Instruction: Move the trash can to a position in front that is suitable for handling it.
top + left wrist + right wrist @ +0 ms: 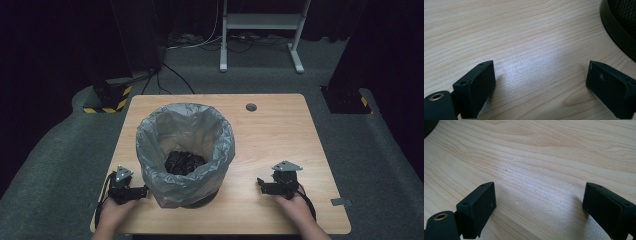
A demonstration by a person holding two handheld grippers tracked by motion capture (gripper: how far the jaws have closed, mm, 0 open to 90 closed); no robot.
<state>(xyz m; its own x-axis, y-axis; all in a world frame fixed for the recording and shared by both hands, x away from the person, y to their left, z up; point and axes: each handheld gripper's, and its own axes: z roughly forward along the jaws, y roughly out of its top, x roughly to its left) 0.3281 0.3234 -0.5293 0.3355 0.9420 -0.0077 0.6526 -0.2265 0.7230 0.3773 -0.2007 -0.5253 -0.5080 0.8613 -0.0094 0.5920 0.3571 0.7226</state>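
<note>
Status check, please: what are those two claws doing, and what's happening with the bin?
Left claw open, empty, beside bin. Right claw open, empty, farther off. Grey liner fitted over rim. Nothing between.

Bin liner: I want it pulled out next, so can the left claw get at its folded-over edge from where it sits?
Probably yes. The left claw is open, empty and beside the bin liner, with bare table between.

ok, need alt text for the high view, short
A bin lined with a grey bag stands on a wooden table, something black crumpled at its bottom. The left gripper and right gripper rest on the table either side of it, jaws open and empty, pointing at it.
</note>
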